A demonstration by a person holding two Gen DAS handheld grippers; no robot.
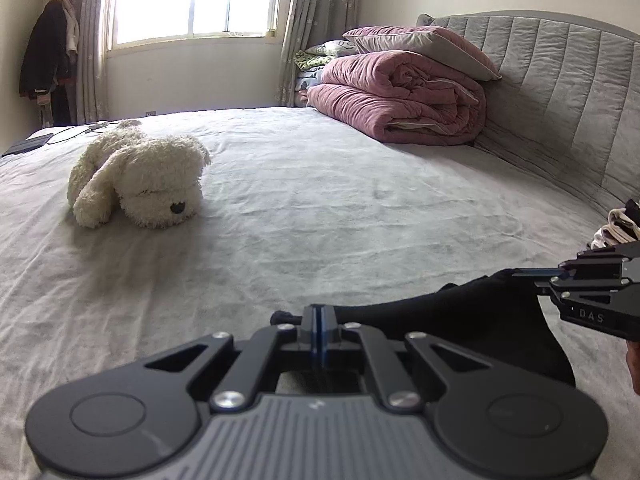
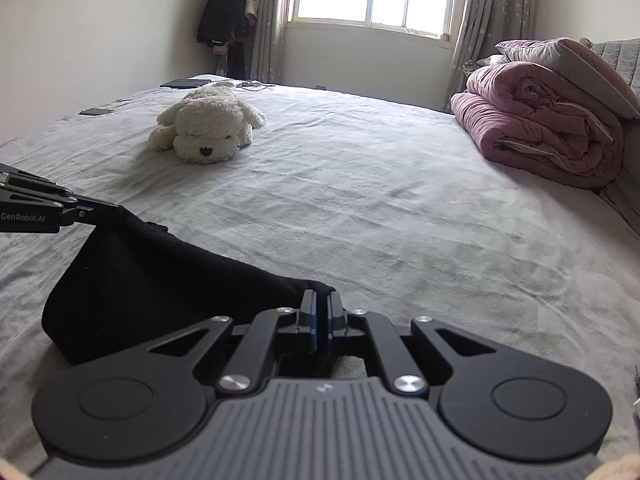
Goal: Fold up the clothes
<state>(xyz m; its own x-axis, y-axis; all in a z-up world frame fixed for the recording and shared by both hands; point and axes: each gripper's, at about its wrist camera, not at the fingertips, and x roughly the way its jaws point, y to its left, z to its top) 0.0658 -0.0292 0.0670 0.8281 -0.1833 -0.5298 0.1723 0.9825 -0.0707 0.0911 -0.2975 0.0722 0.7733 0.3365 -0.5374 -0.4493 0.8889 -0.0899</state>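
A black garment (image 1: 460, 320) hangs stretched between my two grippers, just above the grey bed sheet (image 1: 320, 200). My left gripper (image 1: 319, 314) is shut on one corner of the cloth. In the same view my right gripper (image 1: 520, 273) comes in from the right edge, pinching the other end. The right wrist view shows my right gripper (image 2: 321, 304) shut on the garment (image 2: 160, 280), whose lower part rests on the sheet (image 2: 400, 200). At its left edge, my left gripper (image 2: 114, 209) holds the raised corner.
A white plush dog (image 1: 140, 176) (image 2: 208, 128) lies further up the bed. A folded pink quilt (image 1: 400, 96) (image 2: 540, 128) with a pillow leans on the grey headboard (image 1: 560, 100). More clothes (image 1: 620, 224) lie at the right. Flat dark devices (image 2: 96, 111) sit near the far-left bed edge.
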